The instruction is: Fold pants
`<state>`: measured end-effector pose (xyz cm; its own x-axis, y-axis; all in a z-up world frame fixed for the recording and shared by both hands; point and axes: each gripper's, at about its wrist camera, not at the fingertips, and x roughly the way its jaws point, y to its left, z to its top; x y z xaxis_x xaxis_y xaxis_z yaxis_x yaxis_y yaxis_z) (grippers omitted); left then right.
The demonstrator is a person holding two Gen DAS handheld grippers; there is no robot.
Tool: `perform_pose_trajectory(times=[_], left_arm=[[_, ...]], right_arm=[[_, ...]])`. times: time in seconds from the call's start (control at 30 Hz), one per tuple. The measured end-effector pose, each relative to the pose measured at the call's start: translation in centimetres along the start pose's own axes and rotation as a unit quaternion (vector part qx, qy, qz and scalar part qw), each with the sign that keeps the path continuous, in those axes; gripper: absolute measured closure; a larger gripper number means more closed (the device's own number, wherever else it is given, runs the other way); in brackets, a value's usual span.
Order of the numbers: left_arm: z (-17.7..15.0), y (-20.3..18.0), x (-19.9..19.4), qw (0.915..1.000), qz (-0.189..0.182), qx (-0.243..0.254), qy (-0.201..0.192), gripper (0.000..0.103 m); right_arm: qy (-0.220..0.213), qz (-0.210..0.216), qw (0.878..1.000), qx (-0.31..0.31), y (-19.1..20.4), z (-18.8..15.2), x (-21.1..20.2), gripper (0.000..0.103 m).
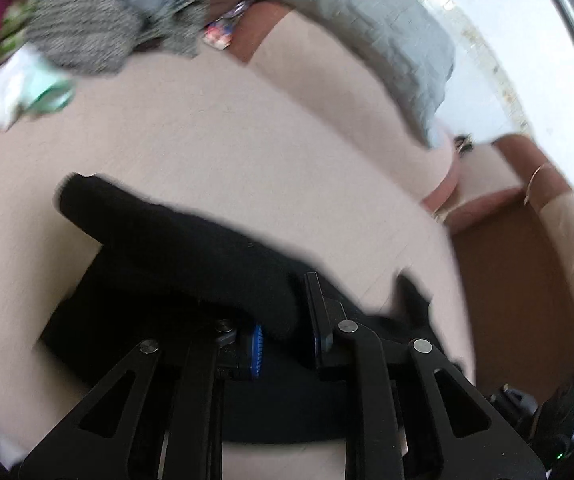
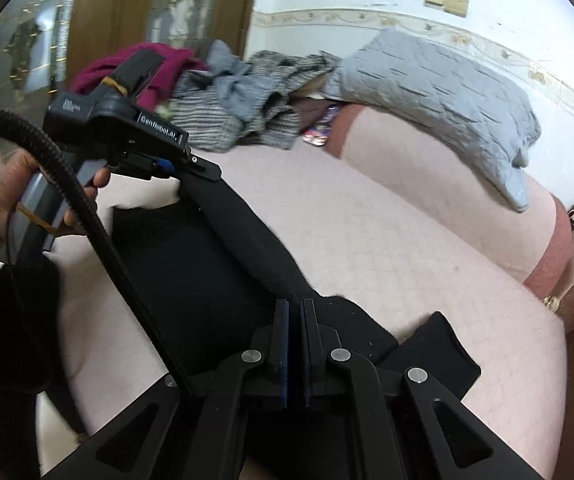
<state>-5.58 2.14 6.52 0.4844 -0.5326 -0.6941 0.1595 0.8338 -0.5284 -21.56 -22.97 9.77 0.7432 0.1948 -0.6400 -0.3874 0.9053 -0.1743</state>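
Note:
Black pants [image 1: 175, 248] lie on a pale pink bed [image 1: 215, 140]. In the left wrist view a thick fold of the pants sits between my left gripper's [image 1: 287, 312] fingers, which are closed on it. In the right wrist view the pants [image 2: 207, 272] stretch from the left gripper body [image 2: 127, 132], held by a hand at upper left, down to my right gripper [image 2: 295, 320]. Its fingers stand nearly together, pinching an edge of the black cloth.
A pile of grey striped, blue-grey and maroon clothes [image 2: 231, 96] lies at the far side of the bed. A grey quilted pillow [image 2: 439, 96] leans against the white wall. A black cable [image 2: 87, 208] crosses the right wrist view. Brown floor [image 1: 519, 288] lies past the bed edge.

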Motion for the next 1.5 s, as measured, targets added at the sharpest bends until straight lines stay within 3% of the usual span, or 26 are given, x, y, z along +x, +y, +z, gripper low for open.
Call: perform_pose_trajectory(times=[0.1,0.2,0.43,0.6,0.8,0.93,0.97,1.03,1.07,1.3,1.47,1.5], left_arm=[[-3.4,3.9,1.2,0.9974,0.041,-0.042,0.043,0.087],[-4.0,5.1,0.8,0.9975,0.017,-0.062,0.03,0.087],[-4.1,3.3,-0.9,0.9985,0.052,-0.014,0.01,0.087],[-4.7,4.4,-1.0,0.9985,0.05,-0.023,0.006,0.087],[-5.5,4.5,-1.2,0.9983,0.057,-0.014,0.004,0.087],[-5.5,4.4,-2.0,0.9981,0.058,-0.023,-0.001,0.086],[-5.4,4.6,-2.1,0.9979,0.058,-0.027,0.0,0.086],[-5.2,5.0,-2.0,0.9976,0.057,-0.04,0.007,0.074],[-5.1,5.1,-2.0,0.9975,0.056,-0.044,0.006,0.072],[-4.5,5.1,-1.0,0.9968,0.05,-0.062,0.009,0.072],[-4.4,4.7,-0.7,0.9977,0.031,-0.061,-0.001,0.072],[-4.4,4.4,-0.8,0.9981,0.025,-0.055,-0.007,0.08]], right_arm=[[0.042,0.019,0.999,0.029,2.2,-3.4,1.1,0.098],[0.09,0.025,0.993,0.068,3.5,-6.5,4.1,0.098],[0.09,0.024,0.992,0.083,3.6,-6.4,3.9,0.098],[0.086,0.029,0.991,0.096,3.5,-6.4,3.2,0.099],[0.073,0.023,0.995,0.07,3.9,-5.9,1.4,0.1],[0.07,0.023,0.992,0.107,2.9,-6.2,1.8,0.1],[0.053,0.034,0.991,0.119,2.8,-6.0,1.4,0.097],[0.031,0.043,0.992,0.119,3.0,-5.5,0.8,0.075],[0.023,0.044,0.993,0.111,3.4,-5.2,0.8,0.059],[0.009,0.08,0.992,0.099,5.6,-3.5,3.3,0.056],[0.025,0.096,0.992,0.082,7.2,-2.9,6.2,0.056],[0.025,0.097,0.992,0.081,7.3,-2.9,6.5,0.056]])
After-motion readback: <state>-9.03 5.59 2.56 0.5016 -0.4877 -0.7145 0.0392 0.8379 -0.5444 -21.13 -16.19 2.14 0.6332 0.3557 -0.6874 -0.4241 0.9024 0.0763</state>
